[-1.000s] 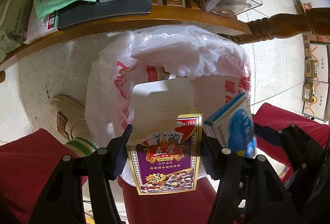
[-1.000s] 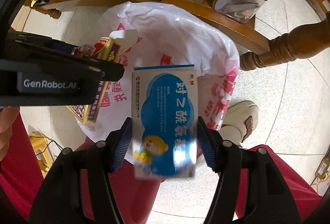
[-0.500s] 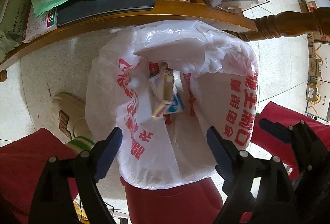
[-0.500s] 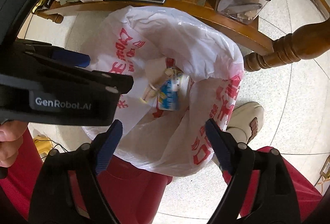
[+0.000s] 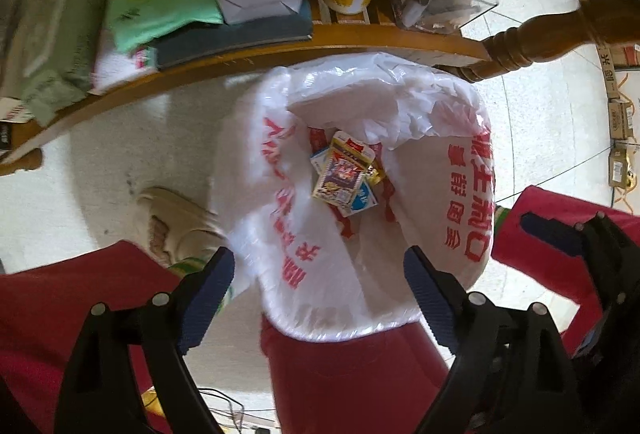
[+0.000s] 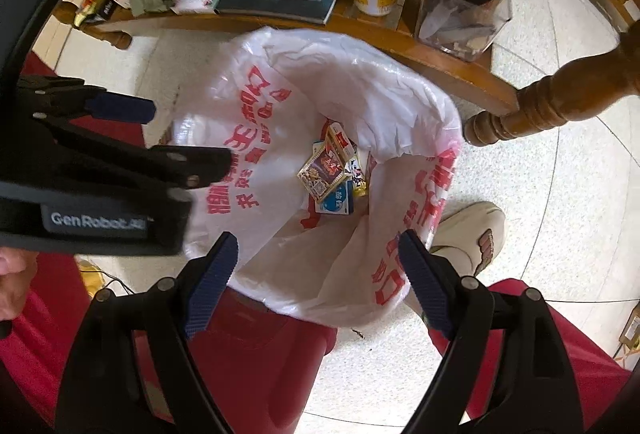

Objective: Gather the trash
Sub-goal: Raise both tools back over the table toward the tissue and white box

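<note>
My left gripper (image 5: pixel 320 286): spread, empty | my right gripper (image 6: pixel 316 274): spread, empty | playing-card box (image 5: pixel 343 172): at bottom of trash bag (image 5: pixel 440 234), atop blue medicine box (image 5: pixel 362 200), straight below both grippers | long axis: leaning away | nearer hand: neither clearly

Ahead of your left claw (image 5: pixel 318 284) sits the bin (image 5: pixel 352 366), its bag (image 5: pixel 436 242) draped over the rim. 2 boxes lie in the bag: the card box (image 5: pixel 340 174) on top of the medicine box (image 5: pixel 362 199). Beyond it stands the shelf (image 5: pixel 280 48); your right claw (image 6: pixel 316 272) is to the right.
</note>
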A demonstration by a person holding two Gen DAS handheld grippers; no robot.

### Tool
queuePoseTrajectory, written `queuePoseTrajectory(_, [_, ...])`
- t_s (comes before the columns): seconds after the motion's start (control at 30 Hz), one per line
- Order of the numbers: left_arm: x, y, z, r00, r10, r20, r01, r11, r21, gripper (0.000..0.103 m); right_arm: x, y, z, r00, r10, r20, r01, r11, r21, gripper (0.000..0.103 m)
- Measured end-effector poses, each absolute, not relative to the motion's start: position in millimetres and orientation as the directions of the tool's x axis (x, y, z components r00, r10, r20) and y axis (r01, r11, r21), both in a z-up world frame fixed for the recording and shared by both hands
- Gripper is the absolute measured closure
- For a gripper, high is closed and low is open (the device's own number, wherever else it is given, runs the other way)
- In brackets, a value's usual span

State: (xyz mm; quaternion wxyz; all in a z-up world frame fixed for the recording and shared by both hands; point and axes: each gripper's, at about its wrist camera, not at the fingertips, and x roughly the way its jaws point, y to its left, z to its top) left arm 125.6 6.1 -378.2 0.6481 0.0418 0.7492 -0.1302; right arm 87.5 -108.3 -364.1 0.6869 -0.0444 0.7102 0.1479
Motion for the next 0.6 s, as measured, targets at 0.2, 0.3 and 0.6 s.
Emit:
queuePoseTrajectory(0.2, [96.0,27.5,-307.7,-0.046,-0.101,-0.994,0.285,0.952,-0.11,0.015,74.9,-131.5,-300.3,0.027,0.212,-0.977,-0.242,0.949,0.2,0.022])
queuePoseTrajectory(0.3, [85.5,34.0,-254.8,0.022,-0.122,-0.992,0.333,0.937,-0.107,0.014,68.7,-150.9,-241.7,0.133,0.221,-0.966,-0.249,0.951,0.183,0.022])
queuePoseTrajectory(0.6, [108.7,43.2,-82.9,0.265,-0.171,-0.949,0.408,0.911,-0.05,0.008,53.9,-178.4,-29.8,0.605,0.199,-0.771,-0.369,0.928,-0.05,0.007])
